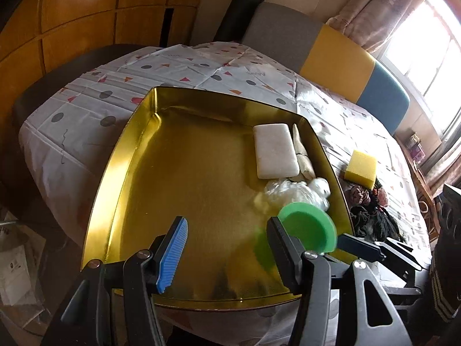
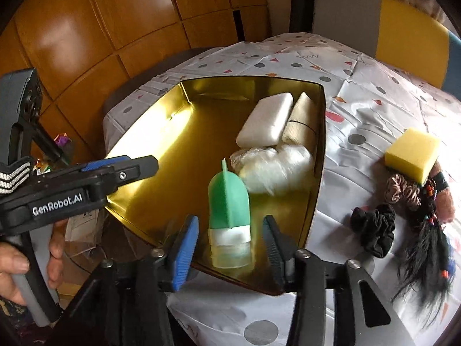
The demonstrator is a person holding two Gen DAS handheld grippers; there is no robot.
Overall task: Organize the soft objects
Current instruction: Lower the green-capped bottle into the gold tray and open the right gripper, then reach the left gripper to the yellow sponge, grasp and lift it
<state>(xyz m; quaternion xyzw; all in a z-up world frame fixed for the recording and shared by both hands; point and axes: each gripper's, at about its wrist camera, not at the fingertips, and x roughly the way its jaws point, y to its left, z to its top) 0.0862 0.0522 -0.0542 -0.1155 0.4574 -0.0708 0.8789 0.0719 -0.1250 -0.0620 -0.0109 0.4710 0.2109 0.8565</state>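
Observation:
A gold tray (image 1: pixel 121 158) (image 2: pixel 144 132) sits on the patterned tablecloth. In it lie a white pad (image 1: pixel 275 151) (image 2: pixel 266 119), a beige roll (image 1: pixel 302 155) (image 2: pixel 302 121), a crumpled clear plastic bag (image 1: pixel 294 191) (image 2: pixel 273 168) and a green squeeze bottle (image 2: pixel 229 201) (image 1: pixel 308 226). My right gripper (image 2: pixel 229 243) is open, its fingers on either side of the bottle's cap end, apart from it. My left gripper (image 1: pixel 227 248) is open and empty over the tray's near part. A yellow sponge (image 1: pixel 361 168) (image 2: pixel 412 152) lies outside, to the right.
Right of the tray lie a black scrunchie (image 2: pixel 374 226), a pink scrunchie (image 2: pixel 402 190) and a black hair piece with beads (image 2: pixel 426 259) (image 1: pixel 374 219). A wooden wardrobe (image 1: pixel 72 14) stands at the back left. A grey, yellow and blue headboard (image 1: pixel 337 57) stands behind.

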